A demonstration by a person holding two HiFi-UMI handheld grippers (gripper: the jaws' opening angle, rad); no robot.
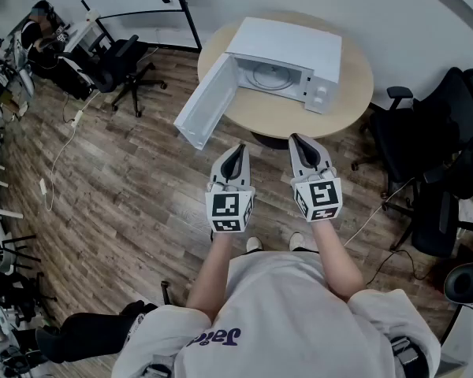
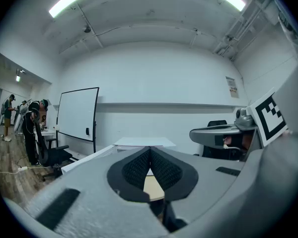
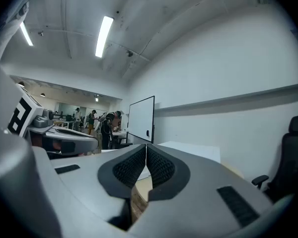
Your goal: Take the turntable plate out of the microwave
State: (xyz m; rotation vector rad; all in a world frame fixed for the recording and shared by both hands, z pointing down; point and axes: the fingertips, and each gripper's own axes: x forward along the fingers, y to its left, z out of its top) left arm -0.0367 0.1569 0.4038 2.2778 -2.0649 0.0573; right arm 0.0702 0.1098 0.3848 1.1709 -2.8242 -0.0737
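Observation:
A white microwave (image 1: pixel 288 57) stands on a round wooden table (image 1: pixel 355 105) with its door (image 1: pixel 207 105) swung wide open to the left. The glass turntable plate (image 1: pixel 270 75) lies inside the cavity. My left gripper (image 1: pixel 238 150) and right gripper (image 1: pixel 296 140) hover side by side in front of the table, short of the microwave, both shut and holding nothing. In the left gripper view the jaws (image 2: pixel 150 148) meet at the tips, with the microwave (image 2: pixel 141 143) low beyond them. The right gripper (image 3: pixel 146 147) shows its jaws together too.
Black office chairs stand right of the table (image 1: pixel 445 156) and at the back left (image 1: pixel 118 65). A whiteboard (image 2: pixel 77 114) leans at the wall. Cables (image 1: pixel 63 152) run over the wooden floor. People stand at desks far off (image 2: pixel 32 128).

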